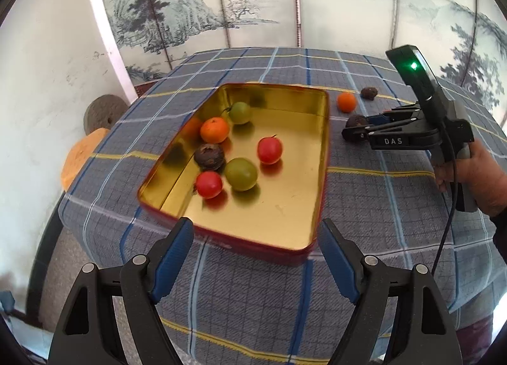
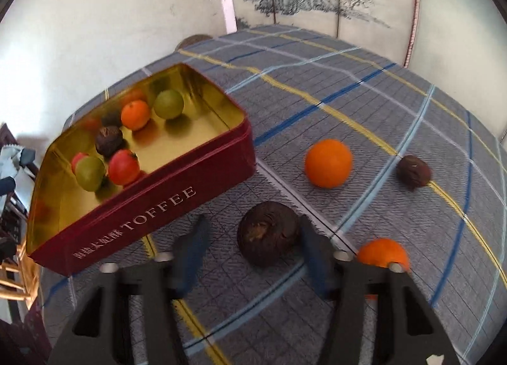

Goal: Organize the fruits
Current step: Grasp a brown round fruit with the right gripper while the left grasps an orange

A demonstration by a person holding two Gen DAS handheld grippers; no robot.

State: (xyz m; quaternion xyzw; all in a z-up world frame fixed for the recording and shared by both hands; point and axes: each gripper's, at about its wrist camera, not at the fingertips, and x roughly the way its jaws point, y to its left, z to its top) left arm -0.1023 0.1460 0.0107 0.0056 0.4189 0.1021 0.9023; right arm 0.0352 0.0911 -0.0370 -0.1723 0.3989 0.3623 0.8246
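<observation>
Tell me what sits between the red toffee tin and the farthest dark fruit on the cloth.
An orange fruit, touching neither the tin nor the dark fruit; the right wrist view shows it clearest.

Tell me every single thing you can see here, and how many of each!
Red rectangular toffee tin: 1, gold inside, open on the cloth.
Round green fruits: 2, in the tin.
Round red fruits: 2, in the tin.
Small round oranges: 3, one in the tin, two on the cloth.
Wrinkled dark brown fruits: 4, one in the tin, three on the cloth.
Checked blue-grey tablecloth: 1, covering the table.
Painted landscape screen: 1, grey-white, behind the table.
Left gripper: 1, black and blue, open near the tin.
Right gripper: 1, black and blue, fingers either side of one brown fruit.
Person's hand: 1, holding the right gripper.
</observation>
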